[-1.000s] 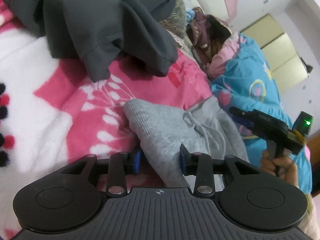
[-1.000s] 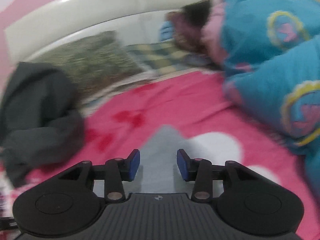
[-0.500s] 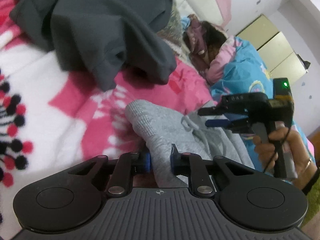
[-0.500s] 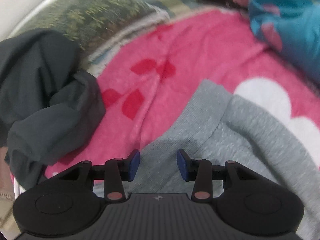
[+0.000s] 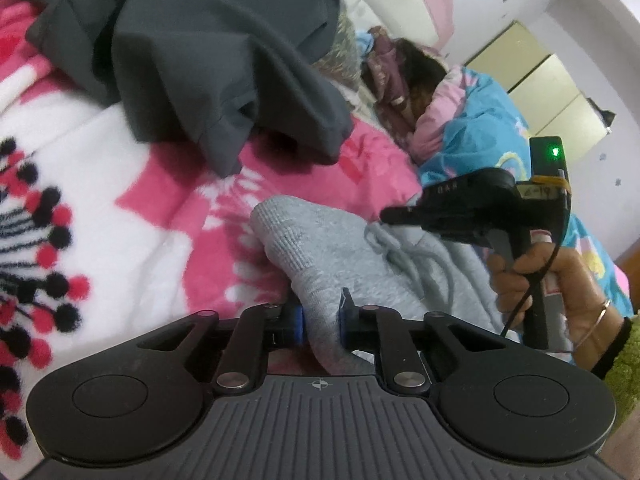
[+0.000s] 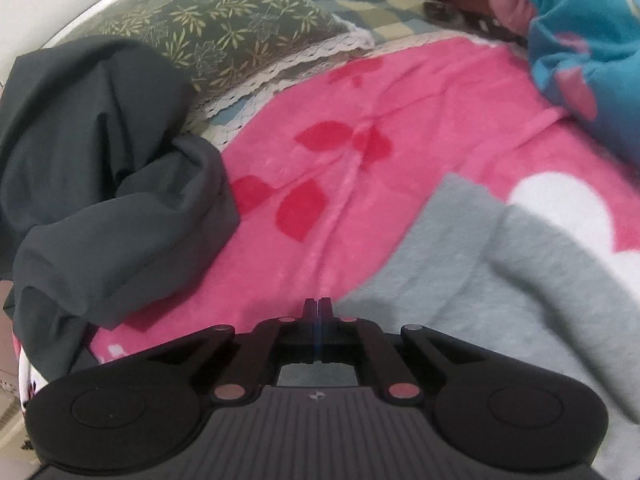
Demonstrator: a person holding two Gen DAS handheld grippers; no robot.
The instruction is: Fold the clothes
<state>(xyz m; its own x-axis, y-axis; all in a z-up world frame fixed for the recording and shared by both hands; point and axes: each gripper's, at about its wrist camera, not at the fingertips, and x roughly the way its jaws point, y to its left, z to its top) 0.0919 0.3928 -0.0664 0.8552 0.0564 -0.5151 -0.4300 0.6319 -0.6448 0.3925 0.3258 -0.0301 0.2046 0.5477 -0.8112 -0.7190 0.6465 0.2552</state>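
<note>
My left gripper (image 5: 320,320) is clamped on a fold of the grey garment (image 5: 320,248); the knit cloth bunches between the two blue pads (image 5: 298,322) and rises out of them toward the far side. The garment lies on the pink blanket (image 5: 280,168), its ribbed edge nearest my left fingers and a drawstring (image 5: 404,256) looped across its middle.

In the left view I see my right gripper (image 5: 390,214) from the side, just above the garment near the drawstring, with the hand (image 5: 552,284) wrapped round its handle and a green light (image 5: 555,152) lit on its top. In the right view its fingers (image 6: 319,308) are pressed together with no gap between them. The grey garment (image 6: 500,264) spreads to the right of those tips and some grey shows beneath the linkage, but I cannot tell whether any cloth is caught between the pads.

A dark grey garment (image 5: 192,52) sits crumpled on the blanket beyond the grey one, well apart from it; in the right view it lies to the left (image 6: 100,184), partly over a leaf-print pillow (image 6: 224,28). A blue quilt (image 5: 480,136) is heaped at the far right of the bed.
</note>
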